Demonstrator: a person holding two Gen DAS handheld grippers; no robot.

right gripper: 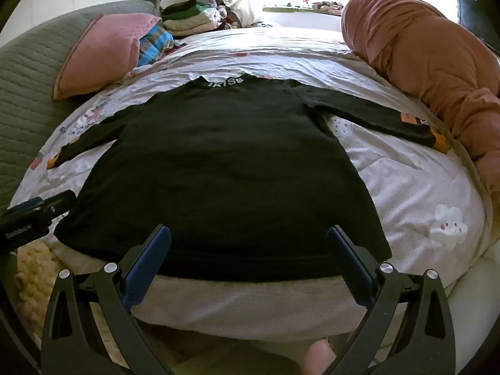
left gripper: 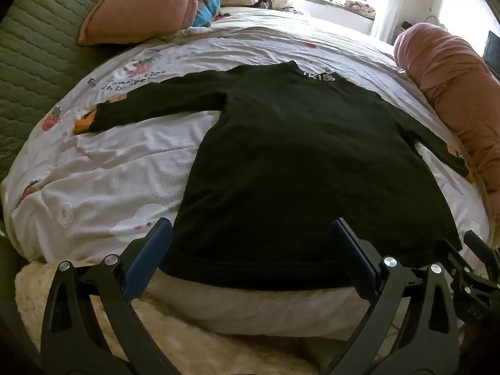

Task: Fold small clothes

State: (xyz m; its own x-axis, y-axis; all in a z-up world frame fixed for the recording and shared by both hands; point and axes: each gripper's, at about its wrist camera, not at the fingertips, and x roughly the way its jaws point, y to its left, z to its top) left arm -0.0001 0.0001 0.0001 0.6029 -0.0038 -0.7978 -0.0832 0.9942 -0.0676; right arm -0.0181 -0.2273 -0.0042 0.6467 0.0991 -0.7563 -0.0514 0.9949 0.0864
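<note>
Black top (left gripper: 297, 162) collar reads "KISS"; left gripper (left gripper: 250, 256) and right gripper (right gripper: 248, 257) jaws spread.

Perhaps "KISS" on black shirt (right gripper: 225, 168) collar (right gripper: 225, 83)

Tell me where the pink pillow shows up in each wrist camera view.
Left wrist: pink pillow sits upper left, against the green quilted headboard.
Right wrist: pink pillow also upper left, lower and smaller.
Shared landmark: white lettering on the black shirt's collar.
</note>
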